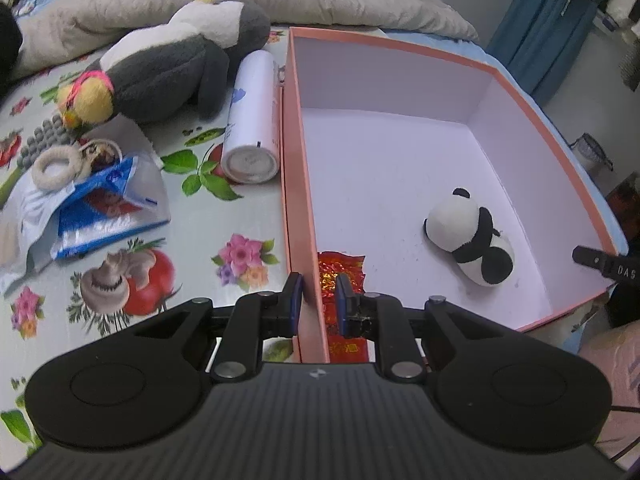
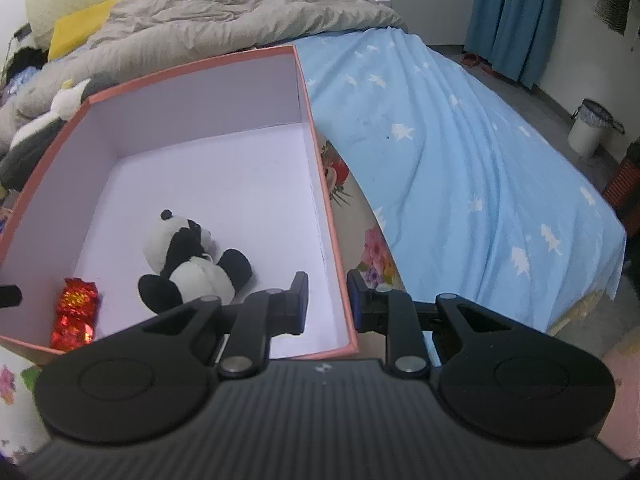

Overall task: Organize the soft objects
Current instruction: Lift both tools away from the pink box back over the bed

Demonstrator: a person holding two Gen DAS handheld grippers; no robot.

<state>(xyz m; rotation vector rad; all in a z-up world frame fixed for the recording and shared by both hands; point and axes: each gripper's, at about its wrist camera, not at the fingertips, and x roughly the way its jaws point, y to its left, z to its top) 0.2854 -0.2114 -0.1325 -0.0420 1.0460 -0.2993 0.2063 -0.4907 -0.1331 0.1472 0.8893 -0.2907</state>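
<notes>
Because each of the two long side walls of the open pink cardboard box [image 1: 400,52] is straddled by a pair of jaws, a two-handed carry or shift of the box is judged to be the step in hand. The left gripper [image 1: 317,300] is pinched on the box's left wall, one blue pad outside and one inside; the right gripper [image 2: 327,300] is clamped likewise on the right wall near its front corner. Opposite walls are probably gripped so that the wide, light box can be moved level without twisting.

Inside, on the white floor, a small black-and-white plush panda [image 1: 472,240] is seen lying on its side toward the right wall, and a crinkled red foil packet [image 2: 75,314] is tucked against the left wall near the front. Left outside on the flower-printed tablecloth [image 1: 200,236] are a large grey-and-white plush penguin [image 1: 176,60], a white cylindrical spray can [image 1: 252,120] lying just beside the box, and a blue-and-white plastic bag [image 1: 100,204]. The penguin is presumably yet to be packed.
</notes>
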